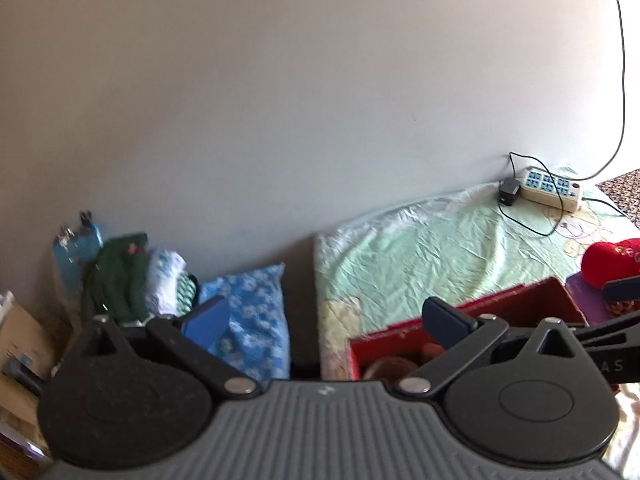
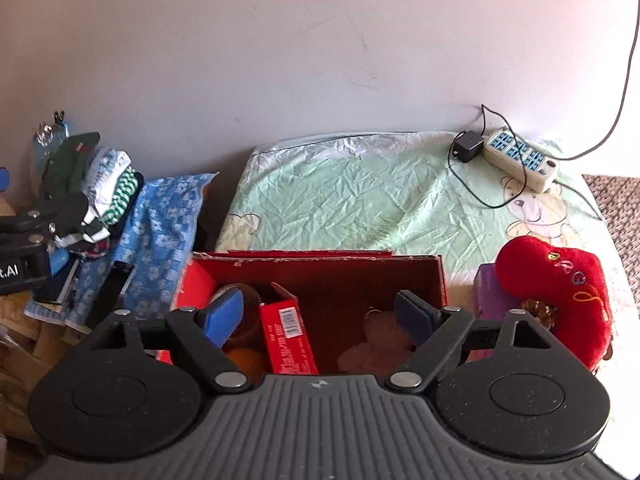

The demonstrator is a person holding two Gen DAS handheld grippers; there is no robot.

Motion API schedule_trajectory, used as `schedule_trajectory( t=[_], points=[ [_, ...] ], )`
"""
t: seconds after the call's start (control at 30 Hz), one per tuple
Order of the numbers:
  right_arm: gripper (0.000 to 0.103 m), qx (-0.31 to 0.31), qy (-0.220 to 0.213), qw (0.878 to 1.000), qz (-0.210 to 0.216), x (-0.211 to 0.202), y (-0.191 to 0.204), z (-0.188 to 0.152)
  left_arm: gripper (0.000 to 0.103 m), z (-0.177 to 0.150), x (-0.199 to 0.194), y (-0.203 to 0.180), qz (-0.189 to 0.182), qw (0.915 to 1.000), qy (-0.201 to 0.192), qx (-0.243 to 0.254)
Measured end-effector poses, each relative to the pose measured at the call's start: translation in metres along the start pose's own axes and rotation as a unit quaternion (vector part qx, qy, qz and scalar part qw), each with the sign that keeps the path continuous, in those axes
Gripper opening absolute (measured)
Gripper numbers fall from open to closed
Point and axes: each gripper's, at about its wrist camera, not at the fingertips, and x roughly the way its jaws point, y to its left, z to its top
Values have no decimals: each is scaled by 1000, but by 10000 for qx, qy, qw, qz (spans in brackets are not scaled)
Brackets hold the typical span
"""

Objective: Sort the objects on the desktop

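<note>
An open red cardboard box (image 2: 400,270) stands on the table with the green cloth (image 2: 340,192). Inside lie a red packet (image 2: 288,336), a round jar (image 2: 244,312), an orange ball (image 2: 242,360) and a brown plush toy (image 2: 376,344). My right gripper (image 2: 320,316) is open and empty, hovering over the box. My left gripper (image 1: 324,316) is open and empty, at the table's left edge, its right finger over the box (image 1: 520,300). A red plush heart (image 2: 560,288) rests on a purple box (image 2: 492,284) right of the red box.
A white power strip (image 2: 520,160) with a black adapter (image 2: 466,146) and cables lies at the back right. Left of the table are a blue flowered cloth (image 2: 160,232), folded clothes (image 2: 108,184) and a black phone-like slab (image 2: 114,288). A wall is behind.
</note>
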Motion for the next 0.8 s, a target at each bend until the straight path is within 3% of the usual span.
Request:
schedule_trajectory(
  t=[0.17,0.3,0.43,0.67,0.8],
  points=[
    [81,-2,242,9991,-352,25,-24,-31,102,-52,34,-27,-41,9968,372,-701],
    [81,-4,265,9973,-685,34,-36,-44,102,-72,48,-51,227,9955,509,-765],
    [81,-45,325,9963,-793,42,-33,-53,102,-81,54,-63,324,9953,597,-692],
    [81,197,570,9956,-724,61,-34,-59,102,-86,75,-59,-180,9898,965,-1037],
    [81,259,634,9950,-734,67,-35,-59,102,-85,82,-60,-206,9895,1000,-1021]
  ],
)
